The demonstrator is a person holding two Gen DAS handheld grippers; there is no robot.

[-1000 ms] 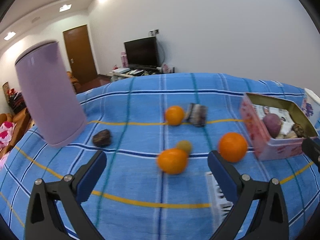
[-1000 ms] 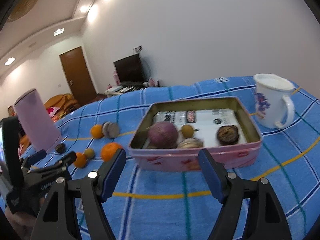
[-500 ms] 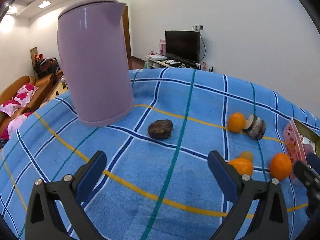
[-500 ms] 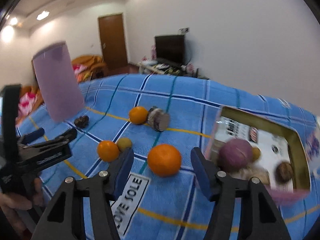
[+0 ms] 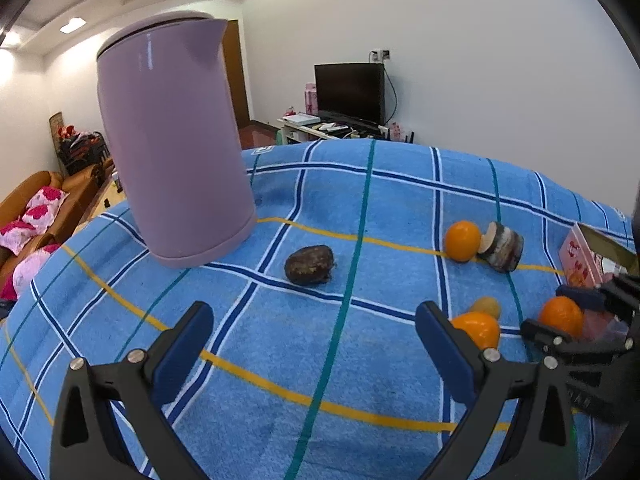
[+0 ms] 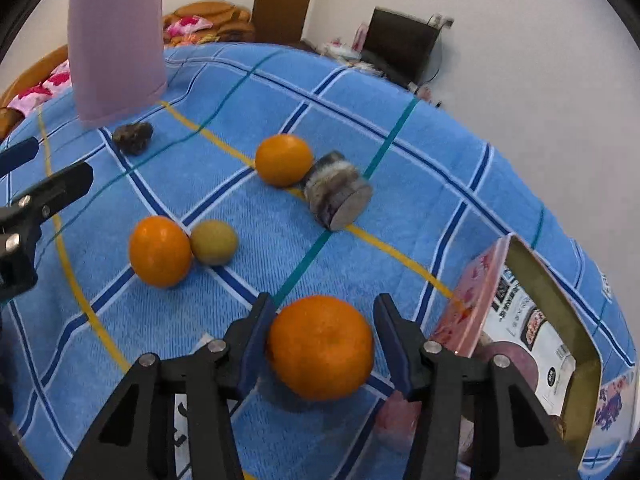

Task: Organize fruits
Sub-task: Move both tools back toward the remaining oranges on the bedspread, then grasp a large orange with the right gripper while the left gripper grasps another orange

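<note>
Step in hand: right gripper [image 6: 322,344] picking the nearest orange [image 6: 320,347]. Its jaws are closing with the orange between them; the left pad looks at or on the peel, a sliver of gap shows at the right pad, so not yet a grip by the look of it. That orange sits on the blue checked cloth [image 6: 400,152] just beside the pink tin [image 6: 472,304], toward the cloth's right side, tin corner close to the right finger. Left gripper [image 5: 312,344] is released and wide, nothing between the jaws, hovering over bare cloth in front of a dark wrinkled fruit [image 5: 309,264] near the purple kettle [image 5: 172,144]. Remaining loose: second orange [image 6: 160,251] touching a small yellow-green fruit [image 6: 213,242] mid-cloth, third orange [image 6: 283,160] against a grey cylindrical object [image 6: 338,196] further back. The tin already holds a purple fruit, partly hidden. Next move likely needs: finish the squeeze centred on the orange, lift clear of the tin wall, carry over the rim, release inside. Risk: round fruit rolling out if the pads close off-centre.
</note>
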